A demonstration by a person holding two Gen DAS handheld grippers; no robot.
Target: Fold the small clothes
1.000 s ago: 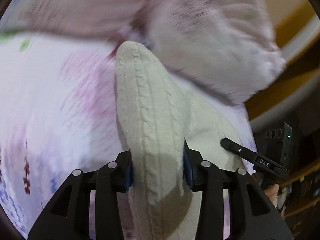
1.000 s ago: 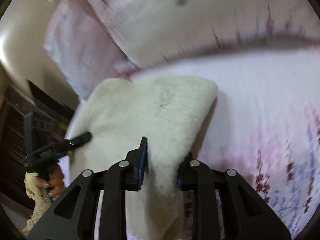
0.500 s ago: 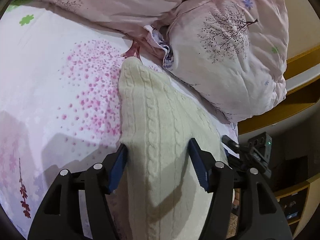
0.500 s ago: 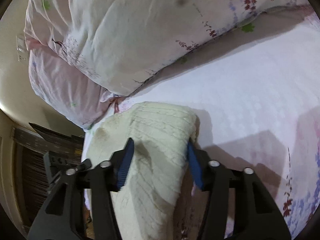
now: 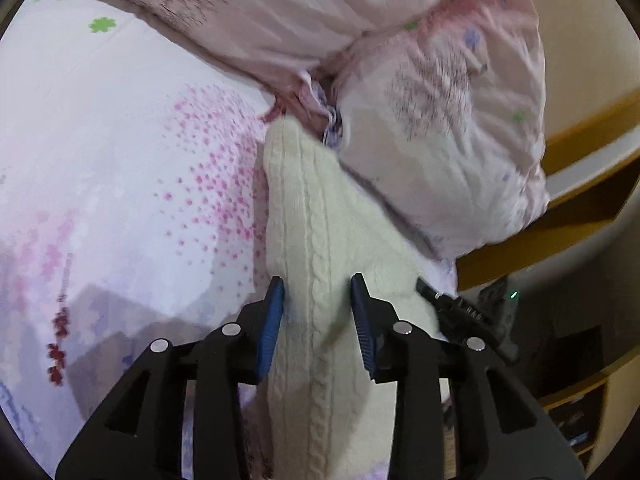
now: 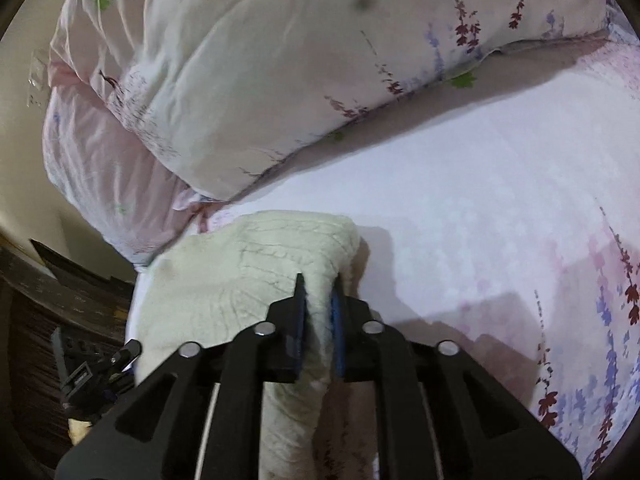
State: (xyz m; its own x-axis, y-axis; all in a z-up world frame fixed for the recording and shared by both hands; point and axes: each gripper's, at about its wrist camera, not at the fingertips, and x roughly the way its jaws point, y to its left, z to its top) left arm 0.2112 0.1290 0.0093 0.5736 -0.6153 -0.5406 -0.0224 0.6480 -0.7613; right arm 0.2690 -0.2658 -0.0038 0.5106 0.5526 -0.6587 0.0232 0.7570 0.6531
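Pretty much all bed here. White sheet [image 5: 120,168] with pink dots and purple-red flower sprigs, two puffy pink floral pillows [image 6: 248,80] piled at the head. Behind them a plain cream wall [image 5: 580,40] with a switch plate [image 6: 38,76], plus a yellowish wood headboard [image 5: 580,152]. Dark shelves [image 5: 572,392] sit off the bed's edge. Lighting's dim and warm, soft shadows on the sheet.
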